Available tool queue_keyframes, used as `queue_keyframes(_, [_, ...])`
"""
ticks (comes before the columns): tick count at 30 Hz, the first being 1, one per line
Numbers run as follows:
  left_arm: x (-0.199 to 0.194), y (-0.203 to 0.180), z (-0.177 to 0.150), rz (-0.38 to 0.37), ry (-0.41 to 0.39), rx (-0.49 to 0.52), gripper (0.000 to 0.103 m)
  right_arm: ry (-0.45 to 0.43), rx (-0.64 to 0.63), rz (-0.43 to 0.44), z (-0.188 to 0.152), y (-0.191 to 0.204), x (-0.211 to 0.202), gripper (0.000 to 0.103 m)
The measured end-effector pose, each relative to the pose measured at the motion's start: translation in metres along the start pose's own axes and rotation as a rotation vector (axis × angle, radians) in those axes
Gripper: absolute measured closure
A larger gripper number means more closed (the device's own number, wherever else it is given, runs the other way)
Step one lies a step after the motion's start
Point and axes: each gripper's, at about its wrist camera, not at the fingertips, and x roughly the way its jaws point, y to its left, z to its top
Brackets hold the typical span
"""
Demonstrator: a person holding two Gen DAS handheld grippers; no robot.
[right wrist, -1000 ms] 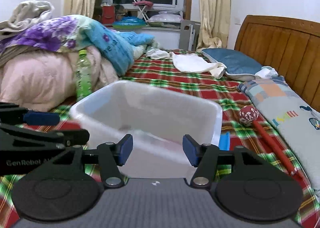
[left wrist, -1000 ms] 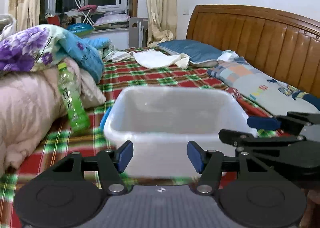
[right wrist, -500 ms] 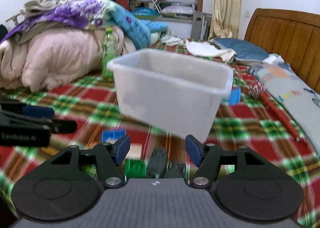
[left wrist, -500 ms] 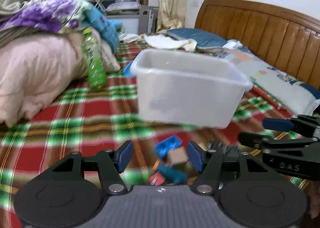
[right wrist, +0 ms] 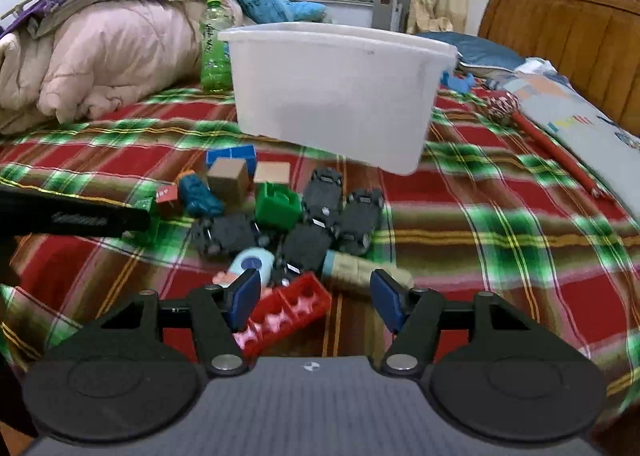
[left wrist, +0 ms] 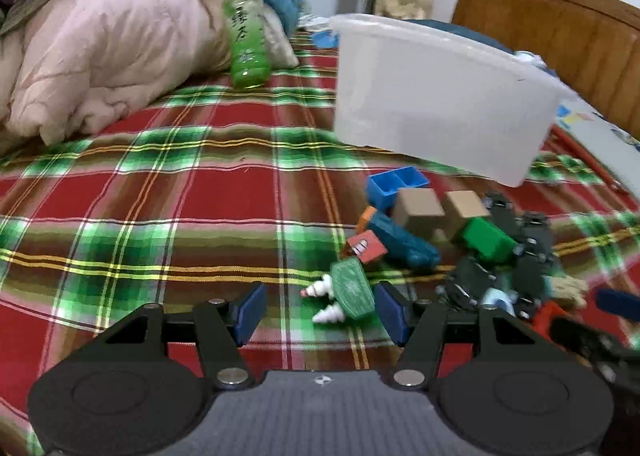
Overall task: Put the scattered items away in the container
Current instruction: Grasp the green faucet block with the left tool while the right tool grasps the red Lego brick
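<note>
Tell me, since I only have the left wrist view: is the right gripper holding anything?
Observer: No. The right gripper is open, its jaws apart above a red brick tray, with nothing clamped.
Operator: What's that red line past the white bin?
Observer: A red stick with a ball head, lying on the blanket beside the white bin.
Operator: And the dark pile?
Observer: Black toy cars bunched together, with a beige spool at the pile's near edge.
</note>
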Motion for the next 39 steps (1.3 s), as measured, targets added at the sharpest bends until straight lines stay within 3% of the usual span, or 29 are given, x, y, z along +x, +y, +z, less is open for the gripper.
queue_keyframes(3, [0.011,-0.007,0.001,-0.017,0.007,0.020,0.033,0.019,0.033,-0.003,-0.011,0.000,0.001,0.038])
queue_keyframes(4, [0.013,-0.009,0.000,-0.031,0.014,0.027,0.038,0.020,0.047,-0.003,-0.014,0.000,0.001,0.038])
queue_keyframes(6, [0.014,-0.009,-0.002,-0.081,0.028,0.035,0.062,0.009,0.071,0.008,-0.019,0.002,-0.001,0.038])
queue_keyframes(7, [0.014,-0.009,-0.004,-0.100,0.037,0.049,0.079,0.013,0.072,0.012,-0.019,0.003,0.000,0.038])
queue_keyframes(16, [0.014,-0.010,-0.009,-0.139,0.034,0.134,0.079,0.013,0.110,0.104,-0.020,0.023,0.017,0.039])
queue_keyframes(17, [0.013,-0.012,-0.010,-0.135,0.030,0.144,0.079,0.014,0.098,0.098,-0.022,0.025,0.019,0.048])
queue_keyframes(21, [0.011,-0.010,-0.012,-0.140,0.029,0.153,0.079,0.014,0.056,0.099,-0.025,0.020,0.015,0.062])
queue_keyframes(23, [0.010,-0.009,-0.013,-0.141,0.031,0.154,0.078,0.013,0.018,0.071,-0.029,0.016,0.011,0.055])
queue_keyframes(24, [0.009,-0.009,-0.013,-0.141,0.030,0.155,0.078,0.014,0.017,0.052,-0.032,0.014,0.009,0.038])
queue_keyframes(25, [0.009,-0.008,-0.015,-0.141,0.027,0.157,0.077,0.022,0.024,0.042,-0.036,0.012,0.008,0.033])
queue_keyframes(26, [0.009,-0.009,-0.016,-0.140,0.024,0.162,0.078,0.029,0.018,0.051,-0.040,0.012,0.008,0.039])
queue_keyframes(29, [0.008,-0.006,-0.017,-0.148,0.012,0.146,0.079,0.011,-0.027,0.050,-0.045,0.014,0.004,0.076])
queue_keyframes(39, [-0.008,-0.005,-0.009,-0.175,0.011,0.147,0.079,0.001,-0.014,0.048,-0.025,0.005,-0.002,0.076])
